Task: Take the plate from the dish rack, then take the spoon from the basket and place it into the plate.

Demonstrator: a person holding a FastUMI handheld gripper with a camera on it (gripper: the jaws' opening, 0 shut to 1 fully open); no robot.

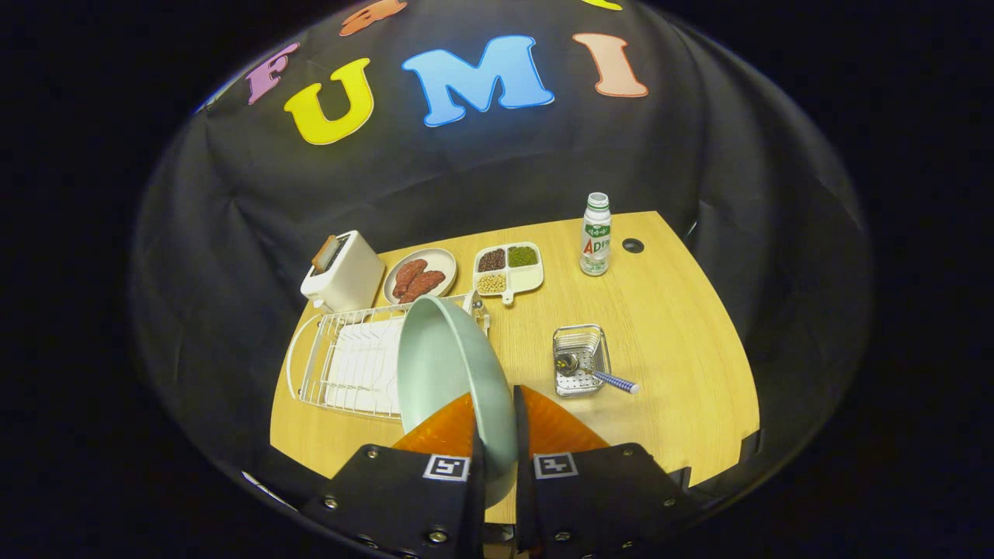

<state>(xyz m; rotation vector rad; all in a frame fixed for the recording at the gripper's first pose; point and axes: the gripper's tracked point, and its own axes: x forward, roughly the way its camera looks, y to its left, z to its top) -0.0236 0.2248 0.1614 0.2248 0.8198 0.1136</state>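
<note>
Gripper [497, 435] fingers pinched the pale green plate [446, 365] by its rim, plate held on edge above the white dish rack [342, 365]. Spoon [598, 378] lay in the metal basket [581, 359] on the wooden table [683, 334], right of the plate.

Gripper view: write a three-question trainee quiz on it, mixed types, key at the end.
1. True or false: the gripper is shut on the plate.
2. Where does the spoon lie? A) in the basket B) in the dish rack C) beside the bottle
3. Fill in: the toaster stands beyond the ____.

Key: 1 true; 2 A; 3 dish rack.
</note>
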